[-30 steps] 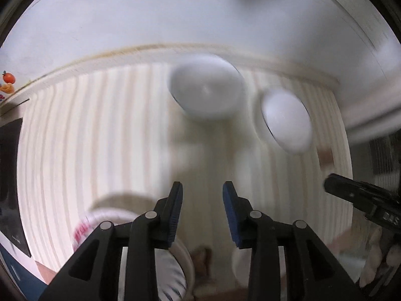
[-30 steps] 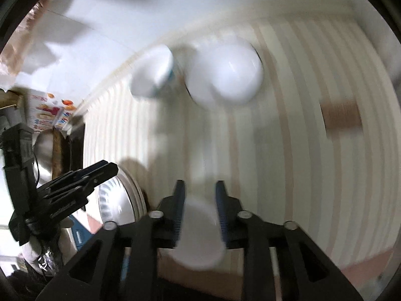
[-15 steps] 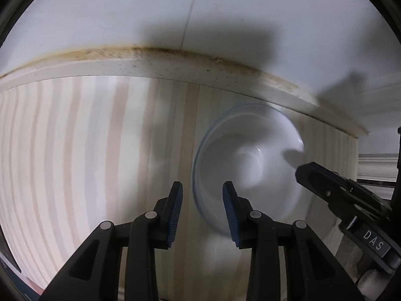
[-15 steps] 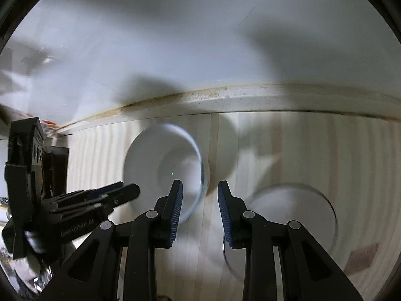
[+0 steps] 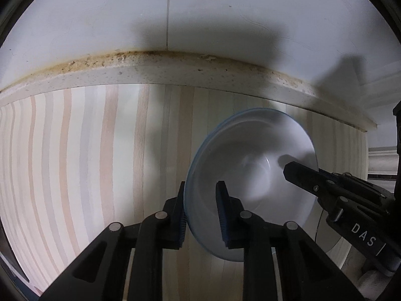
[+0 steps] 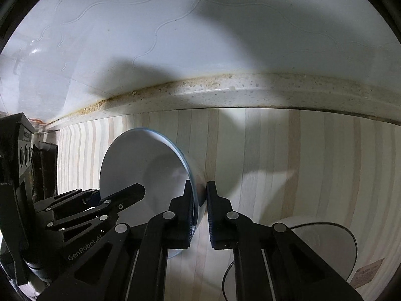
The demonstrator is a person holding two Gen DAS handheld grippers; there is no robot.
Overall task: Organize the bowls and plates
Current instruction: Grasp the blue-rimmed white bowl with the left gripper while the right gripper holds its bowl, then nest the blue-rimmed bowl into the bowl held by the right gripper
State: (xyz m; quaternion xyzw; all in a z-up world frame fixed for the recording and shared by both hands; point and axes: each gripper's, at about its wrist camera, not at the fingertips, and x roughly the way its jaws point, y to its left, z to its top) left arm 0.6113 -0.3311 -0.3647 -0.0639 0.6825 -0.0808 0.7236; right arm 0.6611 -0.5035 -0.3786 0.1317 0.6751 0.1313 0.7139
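**Bowl gripped at both rims on striped counter**

Bowl point(image 5: 253, 188), white with a bluish rim and holding nothing visible, sat on the striped wooden counter point(image 5: 87, 163) near the speckled backsplash ledge point(image 5: 175, 67). The left gripper point(image 5: 200, 200) straddled its left rim, jaws not fully closed, contact unclear. The right gripper point(image 6: 200, 200) clenched the opposite rim, reaching in level. A second white bowl point(image 6: 323, 245) lay low at the right, its contents not visible. Beyond stood the white wall point(image 6: 175, 37).
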